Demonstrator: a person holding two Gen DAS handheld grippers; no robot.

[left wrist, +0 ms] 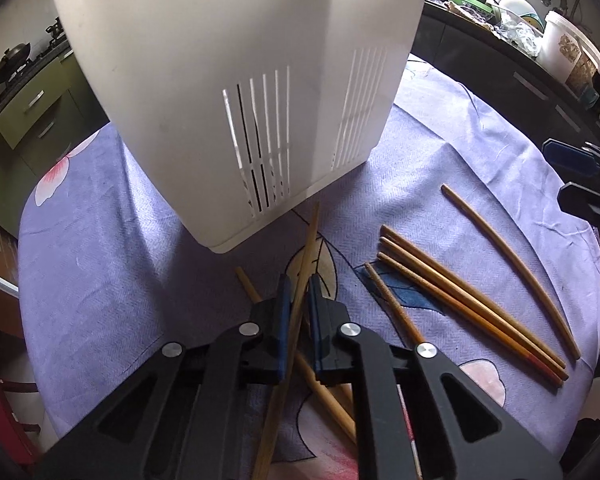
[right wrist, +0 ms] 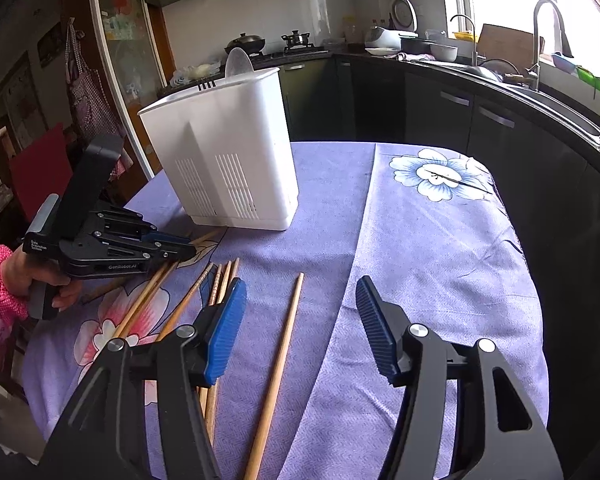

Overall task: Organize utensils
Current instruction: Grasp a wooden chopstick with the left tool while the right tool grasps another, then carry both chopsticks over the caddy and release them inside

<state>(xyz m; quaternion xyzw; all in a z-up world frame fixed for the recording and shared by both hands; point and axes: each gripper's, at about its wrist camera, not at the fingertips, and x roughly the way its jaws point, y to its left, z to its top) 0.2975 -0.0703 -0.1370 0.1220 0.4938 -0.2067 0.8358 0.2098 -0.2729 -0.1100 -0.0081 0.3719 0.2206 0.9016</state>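
Observation:
A white slotted utensil holder stands on the purple cloth; it also shows in the right wrist view. My left gripper is shut on a light wooden chopstick that points at the holder's base; this gripper shows in the right wrist view. Several brown chopsticks lie loose to its right. My right gripper is open and empty above the cloth, with one chopstick lying between its fingers and several more at its left.
The table is covered with a purple flowered cloth. Dark kitchen counters with a sink and faucet curve behind it. A white tub stands on the counter. A person's hand in a pink sleeve holds the left gripper.

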